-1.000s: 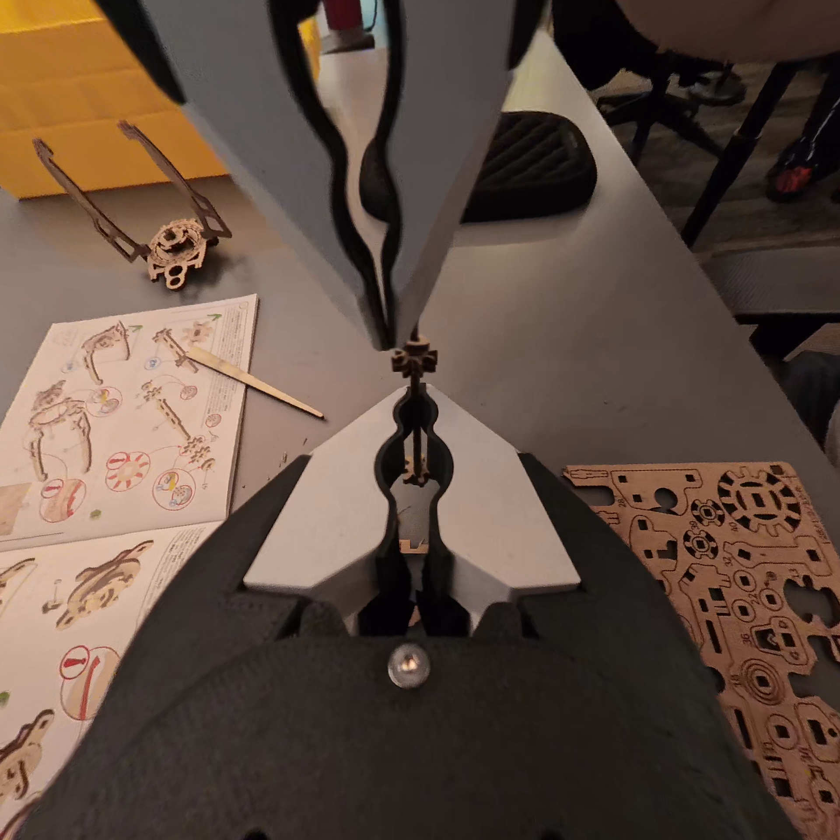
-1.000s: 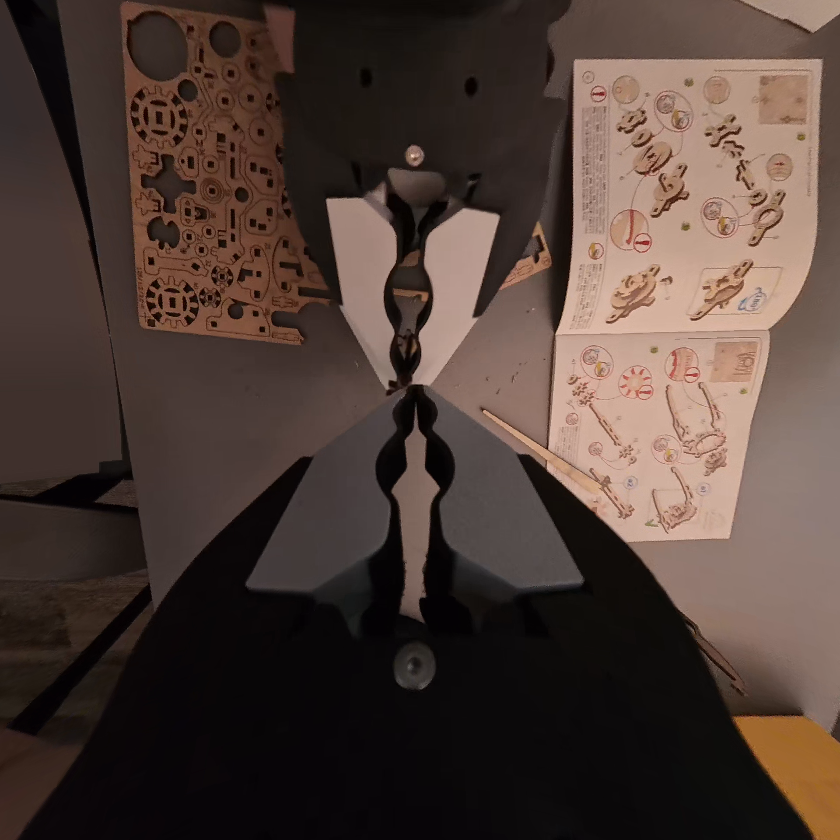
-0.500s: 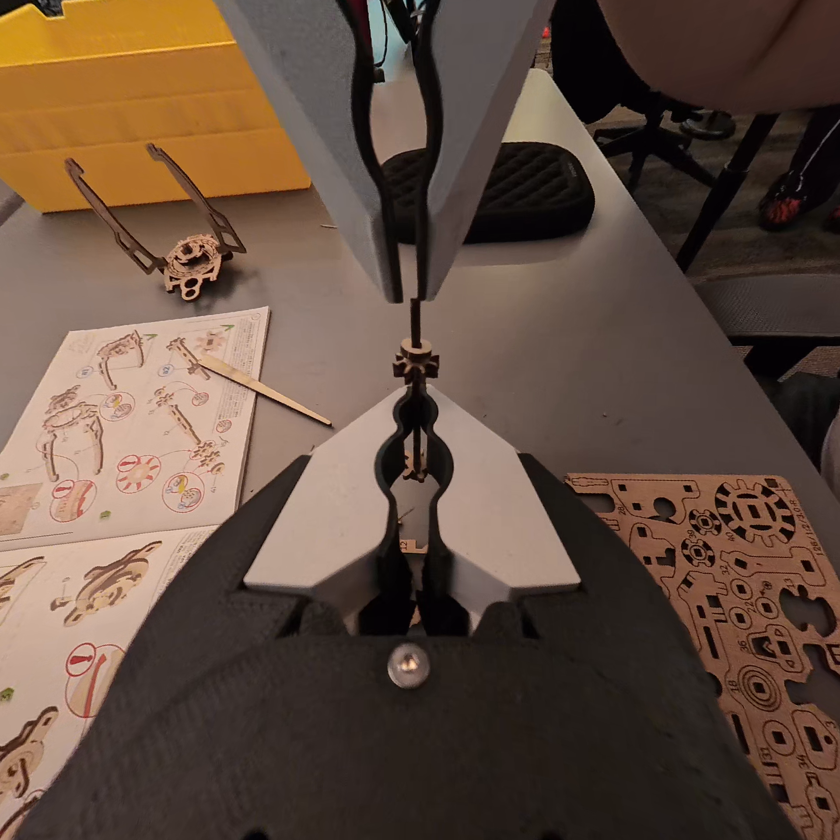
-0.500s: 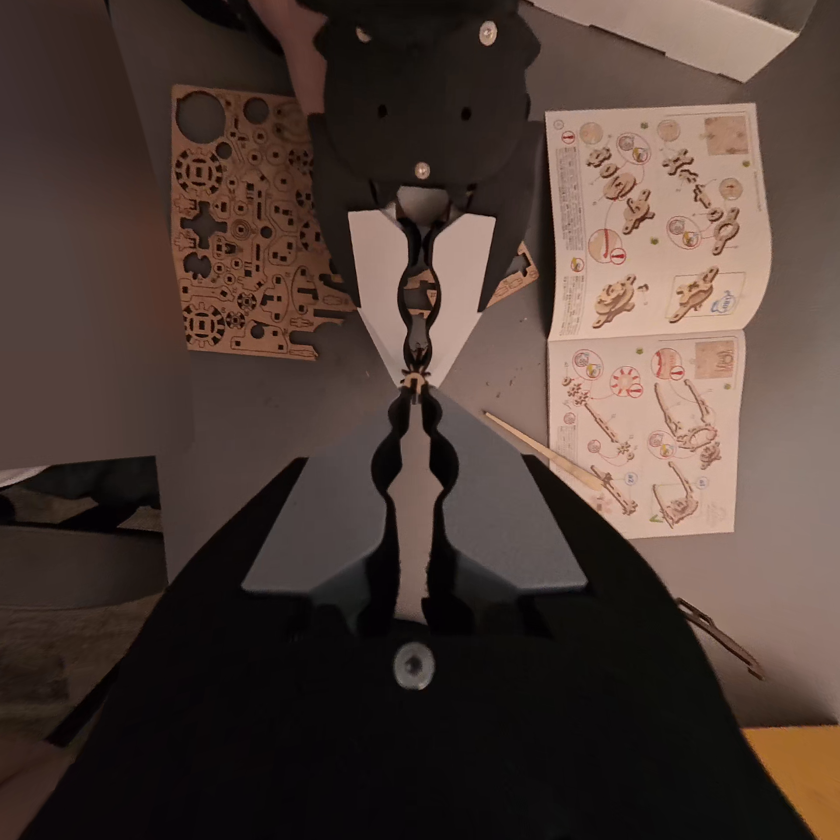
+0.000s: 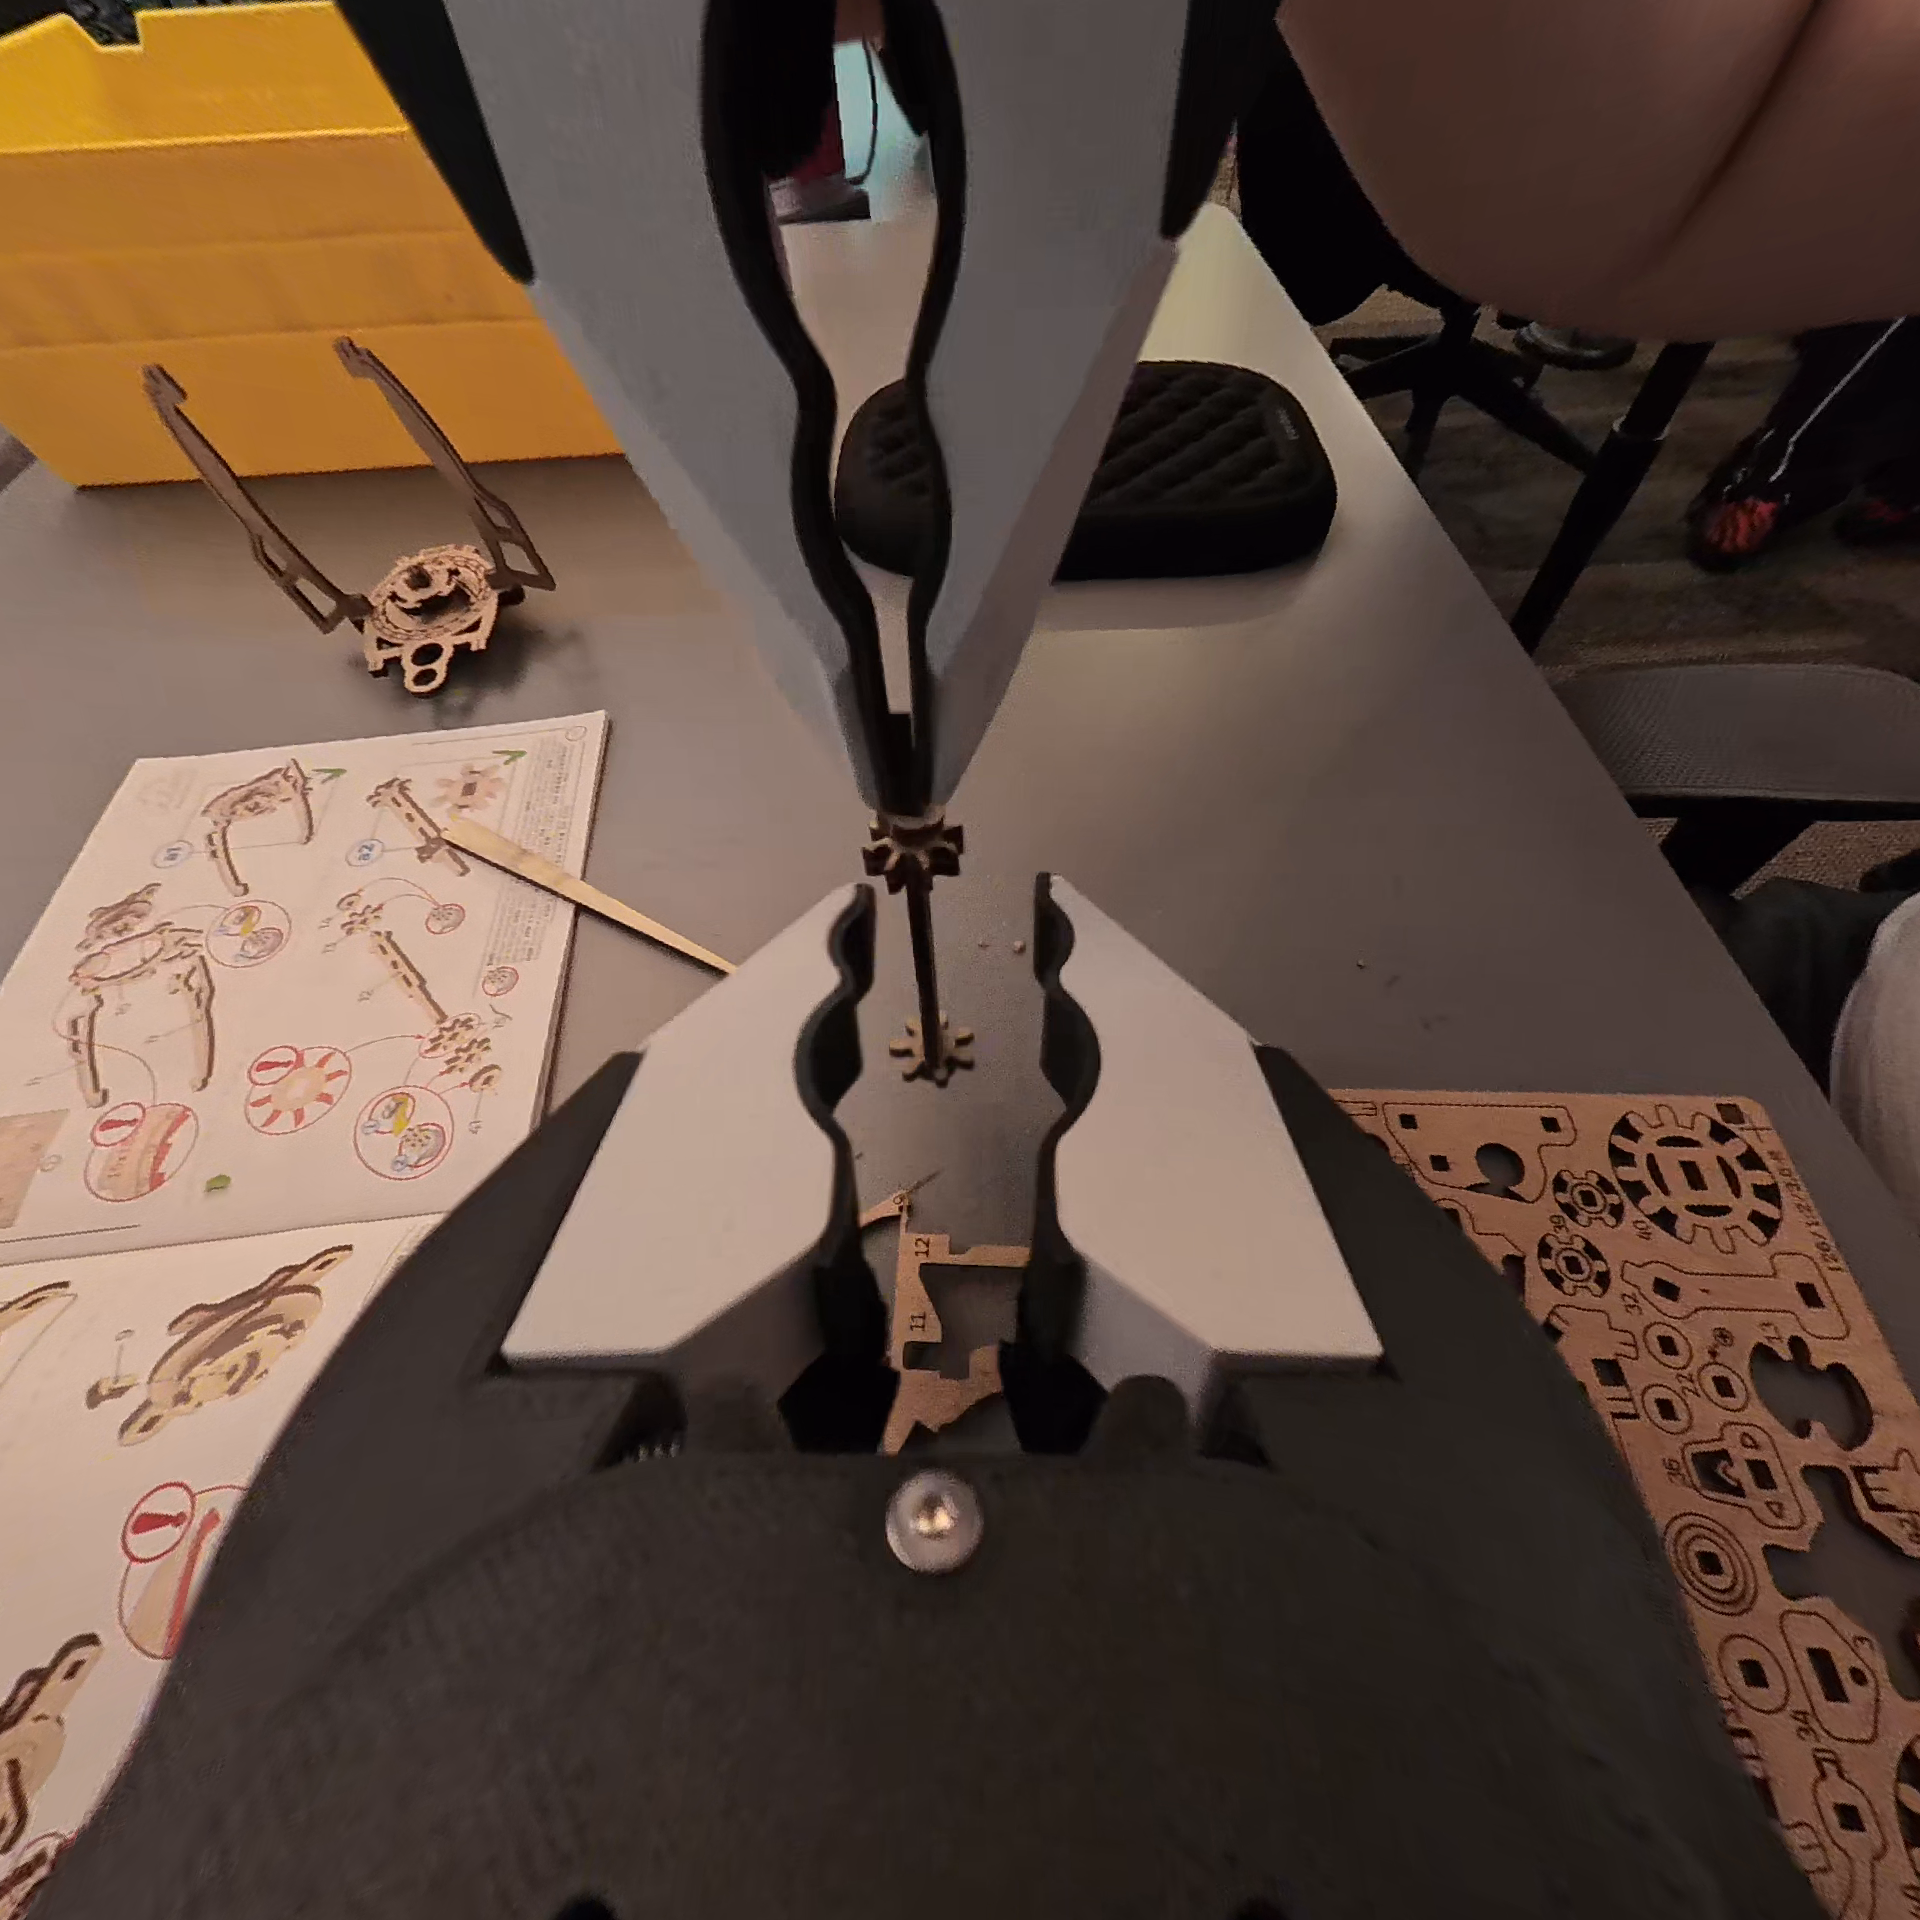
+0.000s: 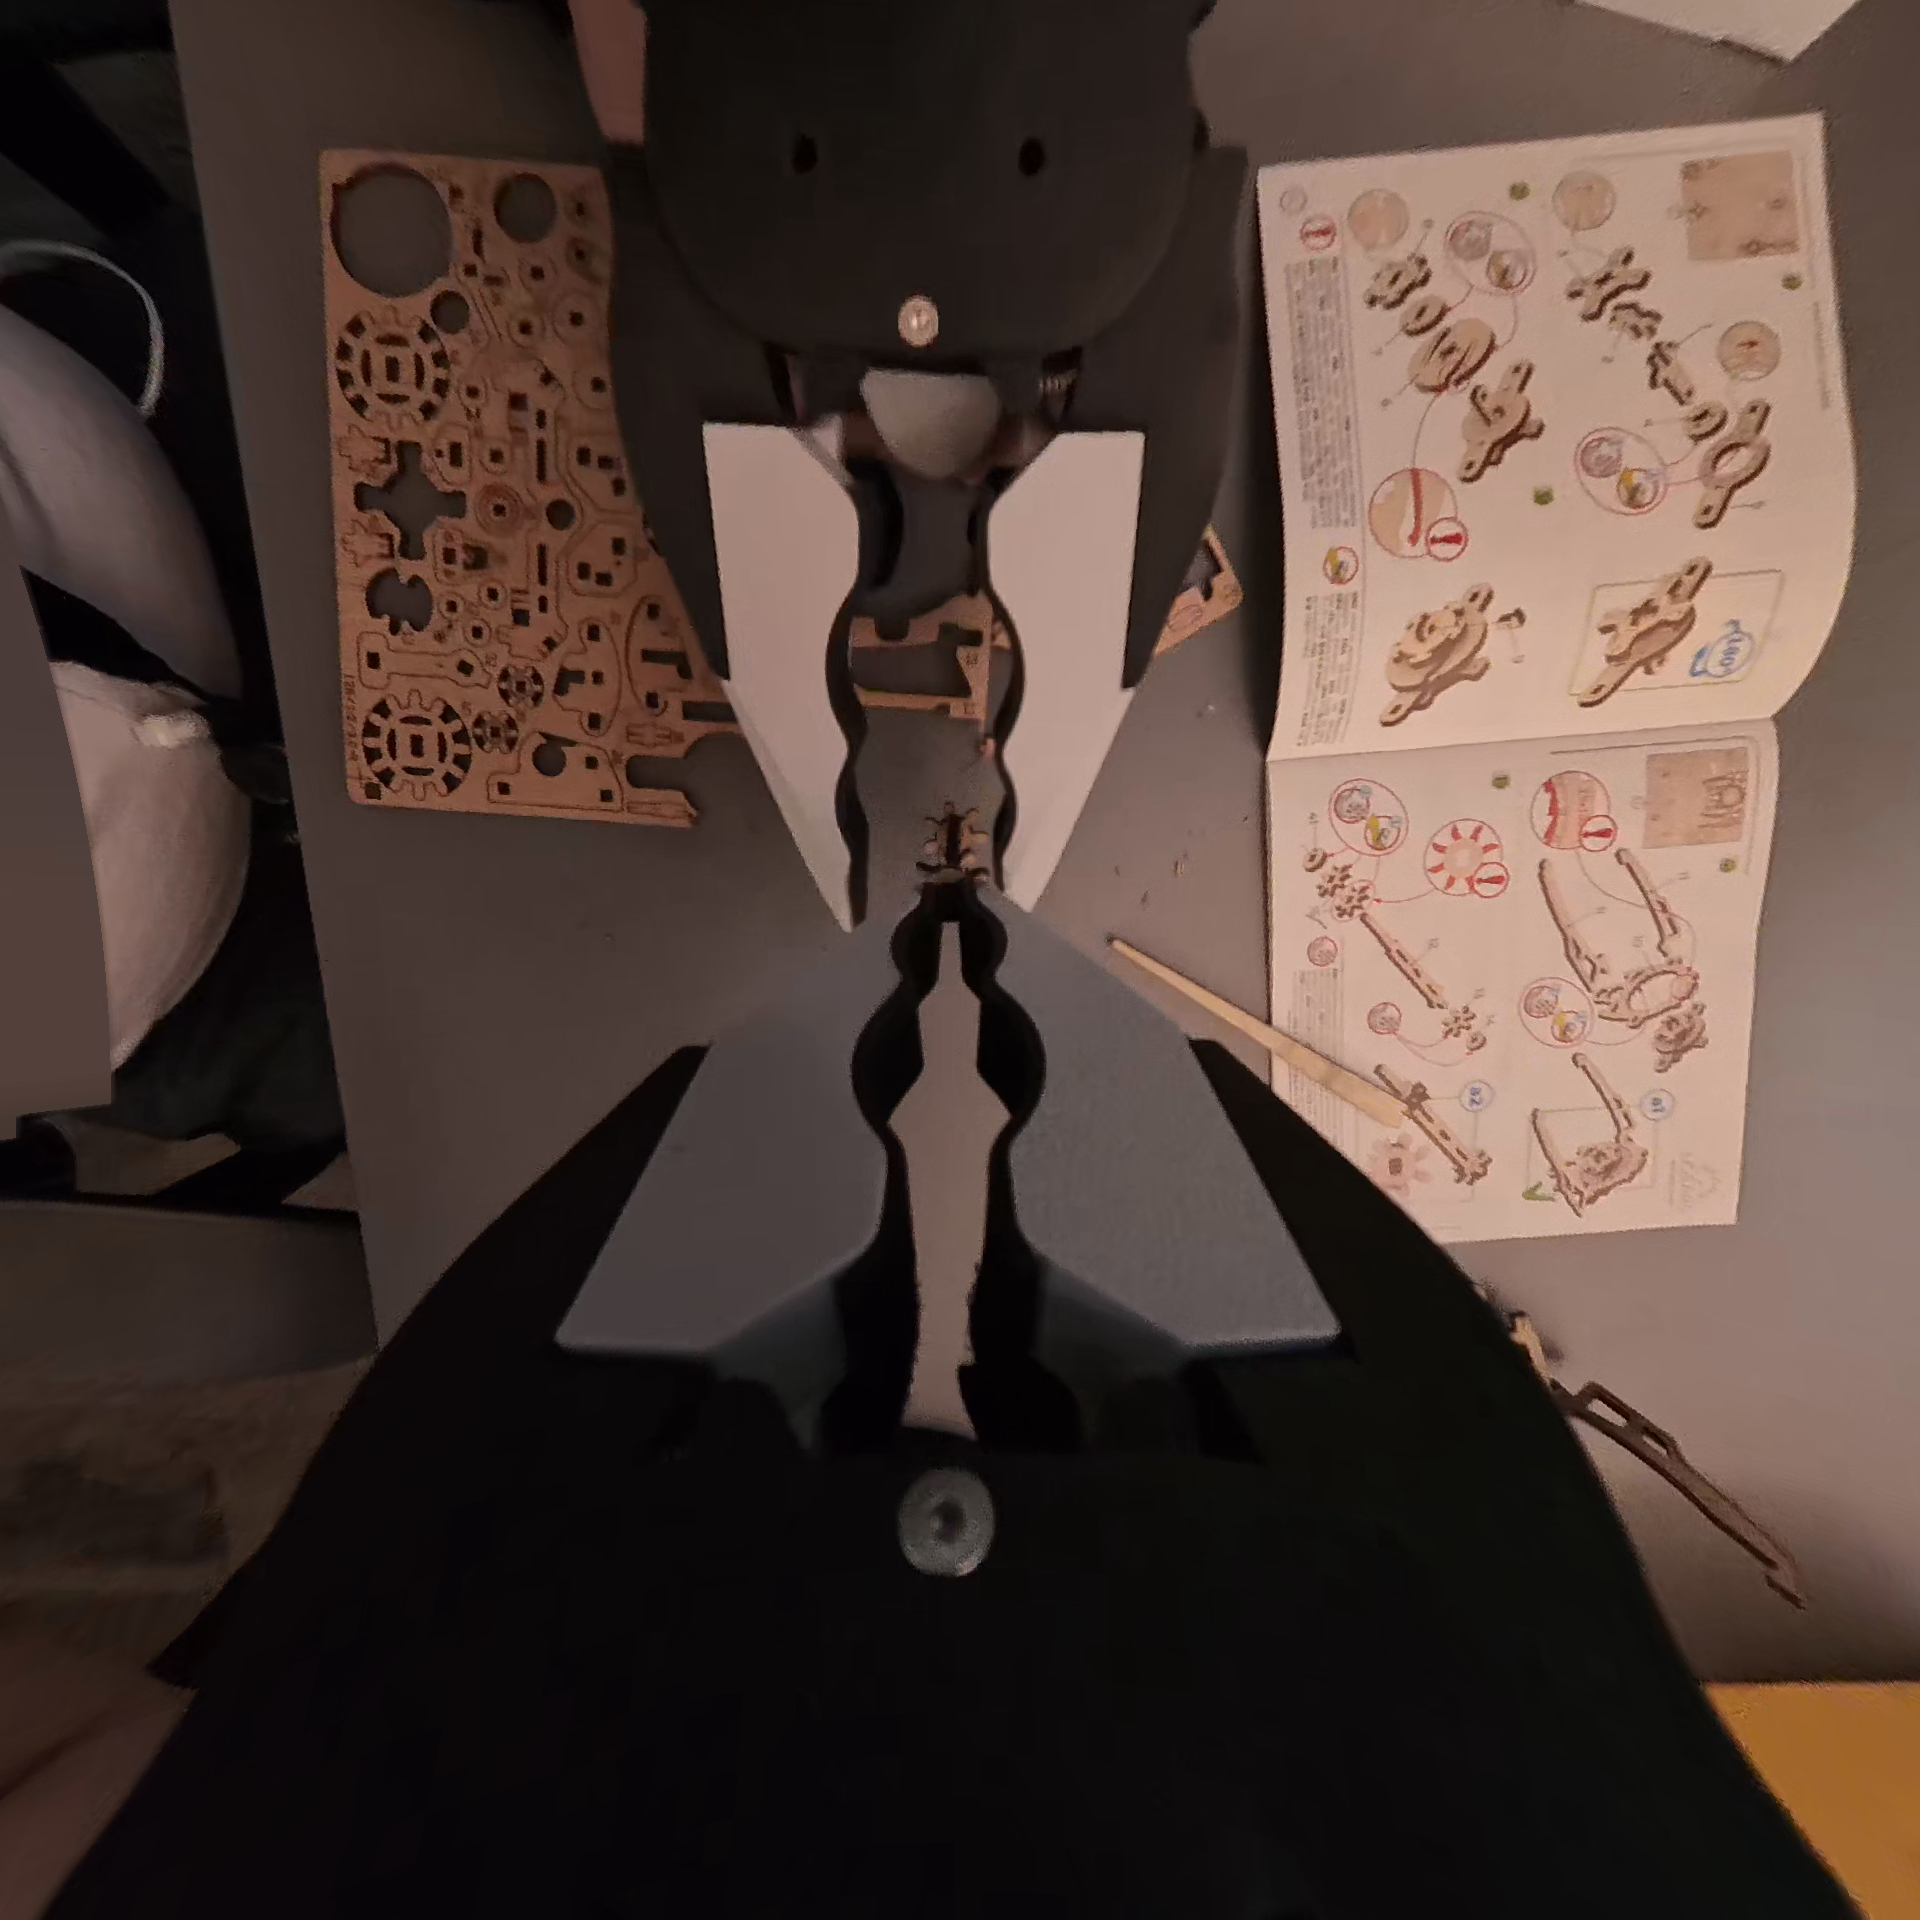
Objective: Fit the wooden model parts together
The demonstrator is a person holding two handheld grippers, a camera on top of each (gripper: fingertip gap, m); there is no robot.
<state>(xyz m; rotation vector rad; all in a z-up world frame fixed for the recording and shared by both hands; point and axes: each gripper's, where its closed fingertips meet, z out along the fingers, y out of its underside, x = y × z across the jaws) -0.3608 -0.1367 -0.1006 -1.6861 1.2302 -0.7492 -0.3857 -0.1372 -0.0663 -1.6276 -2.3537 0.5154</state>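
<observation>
My left gripper [image 5: 951, 925] has spread its jaws — the geared axle [image 5: 920, 940] between them now hangs pinched only by my right gripper [image 6: 948, 920]; handover complete.

1. The axle piece [image 5: 921, 940] is a thin dark wooden stick with a small toothed gear [image 5: 913, 849] near its upper end and a paler gear [image 5: 935, 1051] at its lower end. It hangs upright over the worktop [image 5: 1195, 810], its top end pinched between the tips of the right claw [image 5: 900, 774].
2. The half-built model [image 5: 416, 608], a round layered hub with two long dark arms slanting upward, stands on the worktop to the far left.
3. The part sheet [image 5: 1704, 1351], a pale wooden board full of cut outlines and holes, lies flat at the right.
</observation>
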